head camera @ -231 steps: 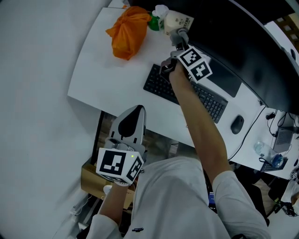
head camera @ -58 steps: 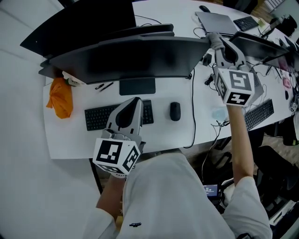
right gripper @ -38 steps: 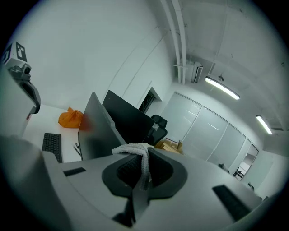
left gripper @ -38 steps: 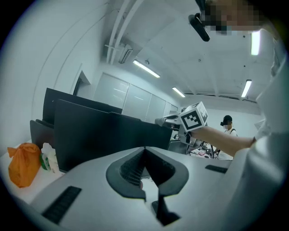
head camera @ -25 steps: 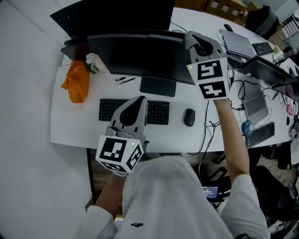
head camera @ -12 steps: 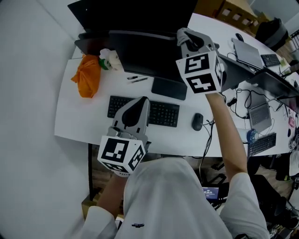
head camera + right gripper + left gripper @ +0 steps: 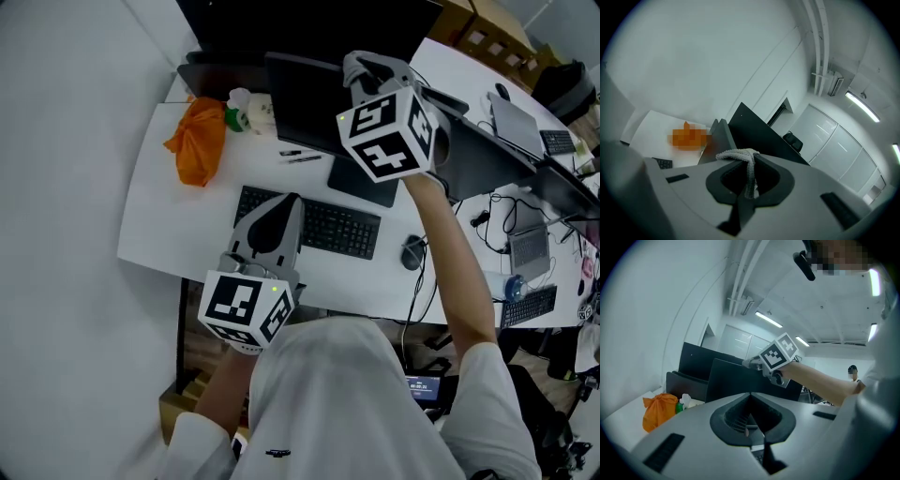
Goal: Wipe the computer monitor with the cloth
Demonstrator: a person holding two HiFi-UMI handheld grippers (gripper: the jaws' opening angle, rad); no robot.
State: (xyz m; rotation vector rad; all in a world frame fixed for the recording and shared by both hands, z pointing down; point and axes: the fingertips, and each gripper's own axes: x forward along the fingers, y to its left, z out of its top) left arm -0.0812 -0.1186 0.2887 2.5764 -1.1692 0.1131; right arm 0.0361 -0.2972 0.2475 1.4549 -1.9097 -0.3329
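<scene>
Your right hand-held gripper (image 7: pixel 366 69) is clenched on the cloth (image 7: pixel 748 174), with a fold bunched over the jaw tips. It's up at the monitor (image 7: pixel 305 98); contact with it can't be made out. Your left hand-held gripper (image 7: pixel 279 204) is closed on nothing, low over the worktop (image 7: pixel 183 230) near the keyboard (image 7: pixel 328 228).

White cloth (image 7: pixel 736 154), black monitor (image 7: pixel 305 101), orange bag (image 7: pixel 197 145)

No legible text, brand, number or sign anywhere; label on bottle (image 7: pixel 255 112) too small to read.
</scene>
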